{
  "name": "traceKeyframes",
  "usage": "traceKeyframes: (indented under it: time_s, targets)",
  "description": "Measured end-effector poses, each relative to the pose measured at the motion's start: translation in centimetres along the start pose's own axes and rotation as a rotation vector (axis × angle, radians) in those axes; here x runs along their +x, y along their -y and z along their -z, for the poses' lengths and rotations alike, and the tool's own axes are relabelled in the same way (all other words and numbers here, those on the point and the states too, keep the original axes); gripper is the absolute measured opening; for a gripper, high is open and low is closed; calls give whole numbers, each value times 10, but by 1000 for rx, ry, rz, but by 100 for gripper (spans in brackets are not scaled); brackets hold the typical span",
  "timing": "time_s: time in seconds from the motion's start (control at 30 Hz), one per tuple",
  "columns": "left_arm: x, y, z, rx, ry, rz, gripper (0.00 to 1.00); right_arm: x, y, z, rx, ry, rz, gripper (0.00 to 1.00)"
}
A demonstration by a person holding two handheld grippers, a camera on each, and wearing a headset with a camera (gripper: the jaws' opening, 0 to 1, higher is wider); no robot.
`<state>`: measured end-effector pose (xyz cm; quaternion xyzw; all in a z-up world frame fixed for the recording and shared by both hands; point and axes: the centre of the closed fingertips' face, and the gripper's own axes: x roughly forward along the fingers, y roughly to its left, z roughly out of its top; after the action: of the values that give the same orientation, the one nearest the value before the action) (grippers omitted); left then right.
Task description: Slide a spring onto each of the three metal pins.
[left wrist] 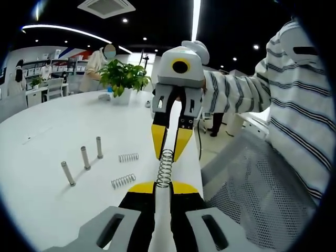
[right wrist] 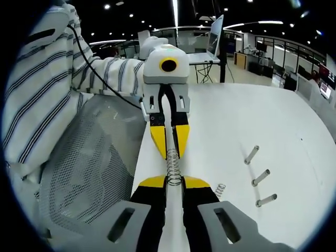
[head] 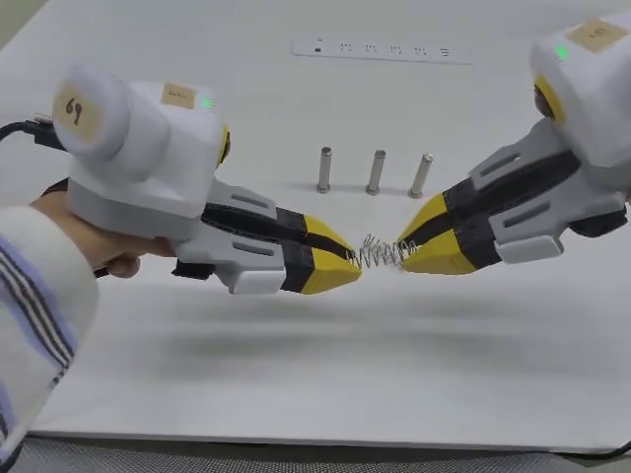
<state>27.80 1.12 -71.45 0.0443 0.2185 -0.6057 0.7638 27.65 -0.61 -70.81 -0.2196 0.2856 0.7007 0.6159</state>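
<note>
The spring [head: 380, 252] hangs between left tongs [head: 348, 266] and right tongs [head: 405, 254], each pinching an end; pins [head: 376, 172] at twelve o'clock, open bench [head: 296, 345] toward six.

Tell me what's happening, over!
One spring clamped between left gripper and right gripper. Three pins upright, bare. Two spare springs on table. Nothing blocking pins.

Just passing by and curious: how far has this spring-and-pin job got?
Nothing looks done yet: all three pins stand bare. In hand: one spring, pinched between the left tongs and right tongs. Left: that spring plus two loose springs on the table need pins.
</note>
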Motion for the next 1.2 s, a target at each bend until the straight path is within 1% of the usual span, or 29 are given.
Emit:
traceKeyframes:
  time_s: [0.13,0.27,0.37,0.47,0.57,0.6,0.77,0.97,1.07,1.2]
  targets:
    - [3,-1,1,3,-5,-2,0,-2,2,1,-2,-18,-1,8]
    - [6,0,2,4,-8,1,0,-4,2,0,13,-40,-4,8]
    - [7,0,1,5,-4,3,0,-5,2,1,0,-60,-6,8]
    - [9,0,1,4,1,6,0,-6,2,1,2,-83,-9,8]
    - [11,1,0,2,6,9,0,-8,3,3,44,-114,-7,8]
    - [12,2,0,1,6,12,0,-8,3,2,44,-117,-10,8]
    - [15,3,0,5,8,17,0,-11,2,0,29,-135,-9,8]
    - [17,5,-2,13,18,25,0,-15,5,0,8,-165,-10,8]
    - [17,7,-3,15,27,30,0,-15,2,-1,-8,-187,-12,8]
    - [18,8,-4,16,33,34,0,-16,-1,-5,-21,-201,-17,8]
